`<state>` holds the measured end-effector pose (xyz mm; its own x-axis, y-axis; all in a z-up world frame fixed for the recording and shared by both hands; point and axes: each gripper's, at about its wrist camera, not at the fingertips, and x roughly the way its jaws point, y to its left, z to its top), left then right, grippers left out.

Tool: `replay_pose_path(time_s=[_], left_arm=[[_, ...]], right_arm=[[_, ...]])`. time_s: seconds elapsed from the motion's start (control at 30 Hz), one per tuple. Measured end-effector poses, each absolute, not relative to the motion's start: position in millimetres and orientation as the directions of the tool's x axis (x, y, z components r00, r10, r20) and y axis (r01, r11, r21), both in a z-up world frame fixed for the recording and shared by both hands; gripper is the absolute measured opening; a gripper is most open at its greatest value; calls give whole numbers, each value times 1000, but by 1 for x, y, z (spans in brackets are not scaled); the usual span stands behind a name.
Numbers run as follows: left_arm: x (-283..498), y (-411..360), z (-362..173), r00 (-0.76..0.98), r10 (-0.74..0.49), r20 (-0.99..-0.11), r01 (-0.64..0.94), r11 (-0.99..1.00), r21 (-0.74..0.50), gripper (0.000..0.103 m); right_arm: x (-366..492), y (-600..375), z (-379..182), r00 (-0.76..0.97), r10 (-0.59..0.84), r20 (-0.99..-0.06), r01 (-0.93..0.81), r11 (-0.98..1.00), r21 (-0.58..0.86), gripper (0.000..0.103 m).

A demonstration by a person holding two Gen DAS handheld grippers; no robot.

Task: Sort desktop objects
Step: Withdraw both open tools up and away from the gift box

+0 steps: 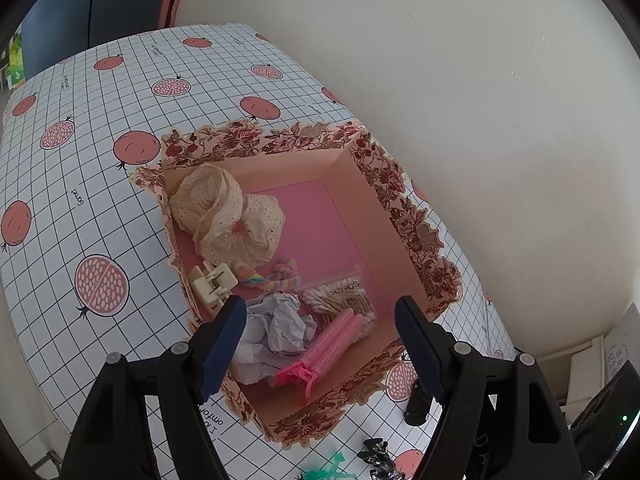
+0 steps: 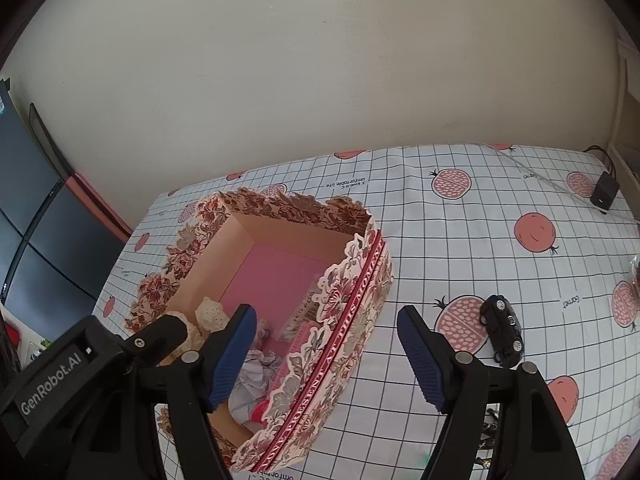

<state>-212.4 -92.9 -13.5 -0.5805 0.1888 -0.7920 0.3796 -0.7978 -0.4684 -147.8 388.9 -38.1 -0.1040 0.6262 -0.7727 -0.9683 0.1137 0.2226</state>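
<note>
Item: floral box (image 1: 416, 216), bench (image 1: 80, 184) centre, holding lace hat (image 1: 224, 216), cream clip (image 1: 212, 284), crumpled paper (image 1: 280, 324), pink comb (image 1: 332, 340). We see left gripper (image 1: 320, 344) and right gripper (image 2: 326, 356) jaws open, empty. Risk: toy car (image 2: 502, 330), at three o'clock, gets nudged and rolls away.

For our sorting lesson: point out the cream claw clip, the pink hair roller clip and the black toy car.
cream claw clip (image 1: 211, 282), left wrist view, its body
pink hair roller clip (image 1: 335, 335), left wrist view, ribbed barrel
black toy car (image 2: 502, 326), right wrist view, its roof
</note>
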Motion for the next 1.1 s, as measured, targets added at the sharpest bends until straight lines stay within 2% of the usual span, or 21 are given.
replay_pose_path(time_s=[0.3,0.53,0.7,1.1], left_arm=[[-212,-75,-13,-572,206,-794,359,-808,-468,82],[-210,-66,-12,-562,202,-802,355,-817,-455,87],[-208,-61,-10,-565,199,-801,354,-818,-453,89],[-204,-48,-2,-569,199,-798,325,-837,-441,90]], right_arm=[[-124,385,-37,-69,615,-786,-965,159,209,92],[-112,381,-35,-55,604,-795,-964,176,201,93],[-103,379,-34,-37,599,-800,-961,198,192,100],[-86,371,-27,-27,605,-796,-956,216,197,103]])
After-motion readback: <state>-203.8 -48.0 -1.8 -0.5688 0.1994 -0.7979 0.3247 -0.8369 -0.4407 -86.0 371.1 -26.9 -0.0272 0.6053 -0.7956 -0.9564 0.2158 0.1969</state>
